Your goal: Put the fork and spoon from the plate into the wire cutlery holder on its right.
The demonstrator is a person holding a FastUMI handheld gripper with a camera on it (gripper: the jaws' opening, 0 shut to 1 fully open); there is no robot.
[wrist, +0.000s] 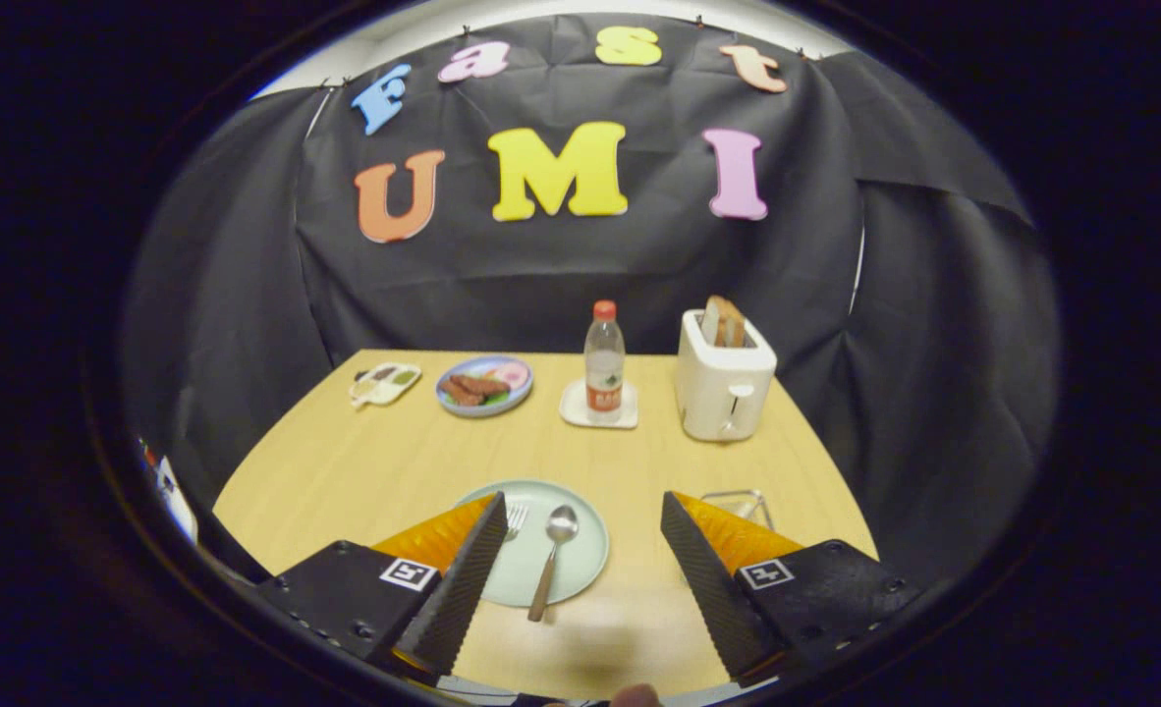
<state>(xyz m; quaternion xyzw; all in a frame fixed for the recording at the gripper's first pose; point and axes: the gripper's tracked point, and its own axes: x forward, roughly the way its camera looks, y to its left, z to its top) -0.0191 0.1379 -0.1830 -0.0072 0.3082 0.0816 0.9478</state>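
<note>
A wooden table (pixel 364 471) fills the lower frame. On it the plate (pixel 580 570) holds the spoon (pixel 551 560), handle toward the camera, and the fork (pixel 516 517). The tool (pixel 580 570) gapes empty around them, the wire cutlery holder (pixel 738 503) behind its right finger

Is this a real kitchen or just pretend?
Probably pretend: a booth set up like a breakfast table. A toaster with bread, a water bottle and a plate sit before black cloth. The open tongs hover over the plate.
</note>
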